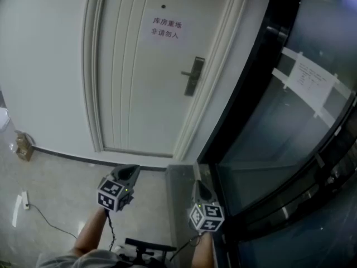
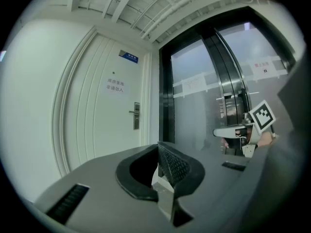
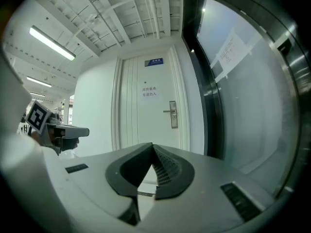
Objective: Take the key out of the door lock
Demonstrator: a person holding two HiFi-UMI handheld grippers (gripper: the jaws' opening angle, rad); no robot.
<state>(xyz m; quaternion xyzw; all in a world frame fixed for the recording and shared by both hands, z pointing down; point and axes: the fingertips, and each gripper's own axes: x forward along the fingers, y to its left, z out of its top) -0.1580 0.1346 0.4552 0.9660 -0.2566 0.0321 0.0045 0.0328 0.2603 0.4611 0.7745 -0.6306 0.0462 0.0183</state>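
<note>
The white door [image 1: 139,66] stands ahead, some way off. Its metal lock plate with a lever handle [image 1: 193,76] is on the door's right side, also seen in the left gripper view as the lock plate [image 2: 136,115] and in the right gripper view as the lock plate [image 3: 172,114]. The key is too small to make out at this distance. My left gripper [image 1: 133,170] and right gripper [image 1: 198,184] are held low and level, side by side, both well short of the door. Both have their jaws shut with nothing between them, seen at the left gripper [image 2: 158,145] and the right gripper [image 3: 153,145].
A paper sign [image 1: 166,28] is stuck on the door. A dark-framed glass wall [image 1: 290,121] with a taped notice runs along the right. On the floor at the left are a small cardboard box [image 1: 23,146] and a power strip with a cable [image 1: 25,201].
</note>
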